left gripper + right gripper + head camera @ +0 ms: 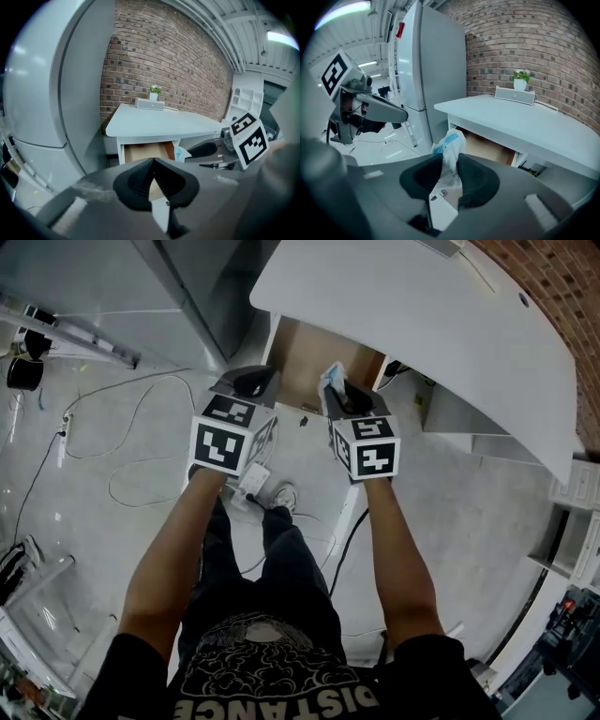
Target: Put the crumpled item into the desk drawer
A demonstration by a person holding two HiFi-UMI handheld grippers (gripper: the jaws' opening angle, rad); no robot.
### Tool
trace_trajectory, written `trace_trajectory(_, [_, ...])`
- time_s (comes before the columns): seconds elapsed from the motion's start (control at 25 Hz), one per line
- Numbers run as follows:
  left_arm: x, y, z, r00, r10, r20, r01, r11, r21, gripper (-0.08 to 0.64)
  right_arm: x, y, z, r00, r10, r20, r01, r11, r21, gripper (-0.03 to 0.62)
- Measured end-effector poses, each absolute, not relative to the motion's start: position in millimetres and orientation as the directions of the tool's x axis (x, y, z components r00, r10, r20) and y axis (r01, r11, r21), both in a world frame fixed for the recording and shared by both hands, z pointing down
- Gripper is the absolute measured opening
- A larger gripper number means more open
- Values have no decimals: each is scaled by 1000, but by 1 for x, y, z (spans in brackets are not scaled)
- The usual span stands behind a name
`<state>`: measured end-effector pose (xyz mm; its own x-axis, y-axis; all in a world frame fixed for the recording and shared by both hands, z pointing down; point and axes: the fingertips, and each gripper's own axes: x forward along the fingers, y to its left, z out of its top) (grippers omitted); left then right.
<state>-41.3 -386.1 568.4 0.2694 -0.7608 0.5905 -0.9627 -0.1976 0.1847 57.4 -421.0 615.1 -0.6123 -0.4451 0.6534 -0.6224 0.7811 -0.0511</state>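
The crumpled item [450,150], a white wrapper with blue print, is pinched between the jaws of my right gripper [449,169]; its top pokes out above them. In the head view the crumpled item [331,382] hangs just in front of the open drawer [319,357] under the white desk [422,324]. The drawer [487,146] shows its bare wooden inside, just beyond the held wrapper. My left gripper [251,382] hovers beside the right one at the drawer's left front, jaws shut with nothing in them [152,180].
A tall grey cabinet [426,70] stands left of the desk. On the desk's far end are a small white box [150,103] and a potted plant [154,90] against the brick wall. Cables [141,456] lie on the floor around the person's feet.
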Motion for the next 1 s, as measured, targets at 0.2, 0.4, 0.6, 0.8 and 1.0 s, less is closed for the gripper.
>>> trace_trajectory(0.2, [-36, -395, 587, 241, -757, 607, -969, -157, 189, -1, 58, -436, 649, -620, -402, 674, -590, 805, -64, 106])
trace_trajectory(0.4, [-40, -397, 605, 209, -747, 631, -976, -117, 184, -1, 52, -444, 682, -625, -350, 698, -555, 828, -82, 106])
trace_trajectory(0.6, [-48, -397, 623, 187, -735, 652, -980, -89, 181, -1, 45, -450, 708, -622, -315, 717, -532, 841, -92, 107])
trace_trajectory(0.8, [-49, -394, 637, 182, -719, 671, -980, -78, 183, -1, 42, -456, 726, -616, -294, 731, -525, 845, -102, 110])
trace_trajectory(1.0, [-51, -389, 647, 181, -704, 687, -980, -69, 187, -2, 37, -457, 735, -612, -279, 740, -514, 851, -105, 110])
